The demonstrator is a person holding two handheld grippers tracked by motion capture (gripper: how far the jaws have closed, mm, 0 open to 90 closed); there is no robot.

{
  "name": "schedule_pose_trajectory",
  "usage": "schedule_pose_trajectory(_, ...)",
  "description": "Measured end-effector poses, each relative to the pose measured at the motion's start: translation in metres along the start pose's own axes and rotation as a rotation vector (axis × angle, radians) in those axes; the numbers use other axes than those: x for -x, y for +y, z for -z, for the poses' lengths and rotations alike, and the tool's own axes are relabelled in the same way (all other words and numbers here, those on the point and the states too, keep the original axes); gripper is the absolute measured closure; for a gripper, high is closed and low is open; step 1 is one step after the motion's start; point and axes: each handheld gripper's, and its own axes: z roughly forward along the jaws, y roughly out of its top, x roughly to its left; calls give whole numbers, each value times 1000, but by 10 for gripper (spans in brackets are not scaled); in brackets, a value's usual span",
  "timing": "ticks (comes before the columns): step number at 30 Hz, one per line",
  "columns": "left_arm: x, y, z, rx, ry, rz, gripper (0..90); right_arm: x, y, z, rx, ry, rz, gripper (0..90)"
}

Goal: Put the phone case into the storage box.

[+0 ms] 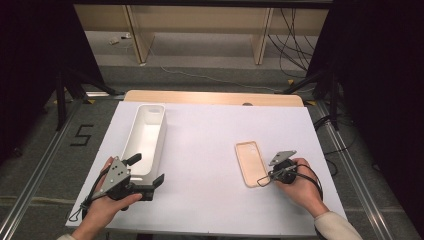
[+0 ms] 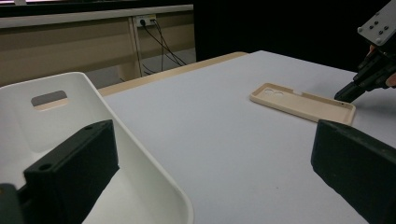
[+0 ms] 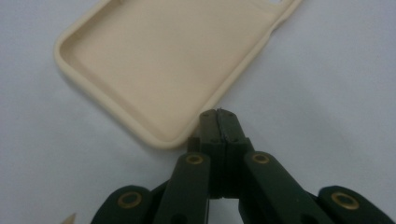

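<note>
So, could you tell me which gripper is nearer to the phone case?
Right. The right gripper, jaws shut, sits at the phone case's near right edge. The left gripper is well off to its left, open beside the white bin.

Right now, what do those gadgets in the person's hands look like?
Each hand-held gripper is black with two blocky jaws: the left hand-held gripper and the right hand-held gripper. Each carries a grey three-cornered plate with small holes and trails a black cable. Brass-coloured rivets dot the right one's arms. A light sleeve covers the right wrist.
</note>
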Motion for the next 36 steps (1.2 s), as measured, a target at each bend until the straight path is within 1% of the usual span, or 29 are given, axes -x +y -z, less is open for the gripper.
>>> schedule_pose_trajectory(1,0,0,0,0,0,0,2,0,0,0,0,0,0,900)
schedule_pose_trajectory(2,0,0,-1,11,-8,-1,2,0,0,0,-4,3,2,900)
schedule_pose_trajectory(5,0,0,0,4,-2,1,2,-1,0,0,-3,4,1,900)
schedule_pose_trajectory(7,0,0,-1,9,-5,0,2,-1,1,0,-2,10,1,900)
schedule_pose_trajectory(8,0,0,0,-1,1,0,2,-1,1,0,1,11,6,900)
schedule_pose_trajectory(9,0,0,-1,10,-6,0,2,-2,1,0,4,9,1,900)
schedule_pose_trajectory(11,0,0,-1,9,-5,0,2,-3,2,0,5,12,0,900)
schedule_pose_trajectory(14,0,0,0,-1,0,0,2,-4,2,-1,6,14,6,900)
schedule_pose_trajectory(15,0,0,-1,11,-7,-2,2,-4,2,-1,10,16,12,900)
schedule_pose_trajectory(20,0,0,-1,10,-5,-1,2,-5,3,-1,6,24,13,900)
schedule_pose_trajectory(22,0,0,0,0,0,-6,2,-4,3,-1,16,23,21,900)
schedule_pose_trajectory(25,0,0,0,1,1,0,2,-4,3,-1,20,27,23,900)
schedule_pose_trajectory(28,0,0,0,2,1,-2,2,-4,3,-2,24,27,13,900)
schedule_pose_trajectory(30,0,0,0,1,1,-2,2,-4,3,0,24,39,-5,900)
schedule_pose_trajectory(31,0,0,0,1,0,-3,2,-3,2,0,40,27,-6,900)
schedule_pose_trajectory(32,0,0,0,1,0,-3,2,-3,2,1,41,27,-19,900)
schedule_pose_trajectory(33,0,0,0,1,0,-3,2,-2,2,1,65,19,-19,900)
schedule_pose_trajectory(34,0,0,0,1,0,-2,2,-1,2,2,72,14,-24,900)
schedule_pose_trajectory(35,0,0,0,1,0,-2,2,0,2,3,87,17,-28,900)
schedule_pose_trajectory(36,0,0,0,1,0,-2,2,0,1,5,93,12,-52,900)
